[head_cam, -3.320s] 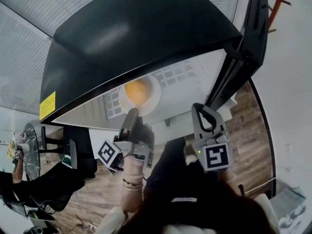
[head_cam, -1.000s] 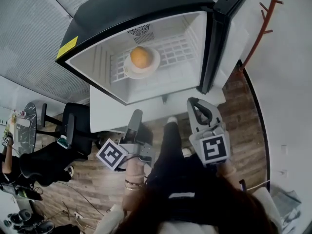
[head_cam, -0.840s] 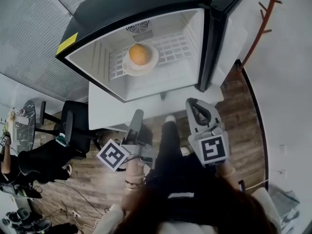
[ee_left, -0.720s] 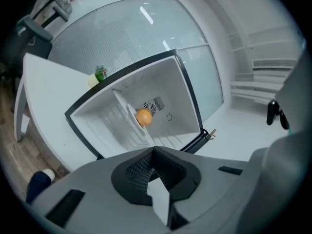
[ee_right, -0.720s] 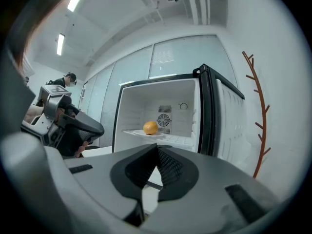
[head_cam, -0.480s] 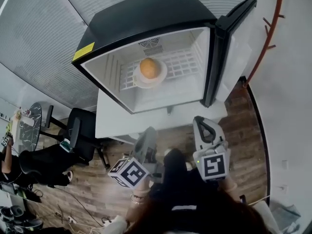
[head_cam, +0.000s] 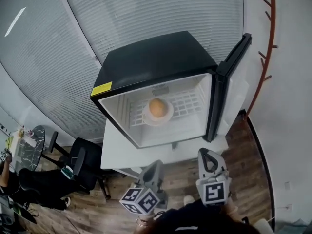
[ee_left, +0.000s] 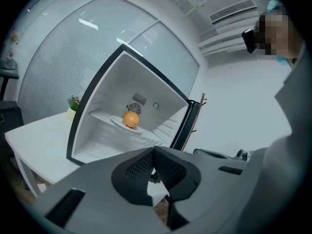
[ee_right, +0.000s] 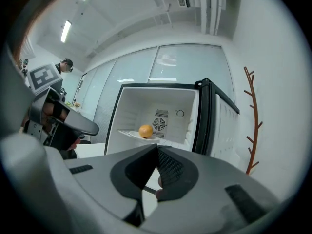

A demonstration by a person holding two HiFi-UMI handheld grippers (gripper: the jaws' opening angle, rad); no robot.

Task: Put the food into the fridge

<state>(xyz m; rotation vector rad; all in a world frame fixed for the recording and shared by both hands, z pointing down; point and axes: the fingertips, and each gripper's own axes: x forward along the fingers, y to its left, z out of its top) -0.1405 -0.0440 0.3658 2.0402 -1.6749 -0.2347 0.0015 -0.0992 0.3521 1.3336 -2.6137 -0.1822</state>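
Observation:
An orange [head_cam: 157, 107] lies on a white plate [head_cam: 168, 116] on the wire shelf inside the black fridge [head_cam: 156, 57]. The fridge door [head_cam: 229, 87] stands open at the right. Both grippers are in front of the fridge, well short of it, and point toward it. My left gripper [head_cam: 157, 164] is shut and empty. My right gripper [head_cam: 204, 151] is also shut with nothing in it. In the left gripper view the orange [ee_left: 130, 119] shows above the closed left gripper [ee_left: 153, 149]. In the right gripper view the orange [ee_right: 146, 130] sits beyond the closed right gripper [ee_right: 157, 147].
The fridge stands on a white table [head_cam: 117, 150]. A black office chair [head_cam: 80, 162] is at the table's left, with a seated person [head_cam: 9, 179] and a small round table [head_cam: 29, 145] further left. A red-brown coat rack [head_cam: 268, 43] stands against the right wall. Blinds cover the glass wall behind.
Both grippers have drawn back from the fridge, which now looks farther away. The left gripper has rolled, turning its marker cube. The orange and plate have not moved.

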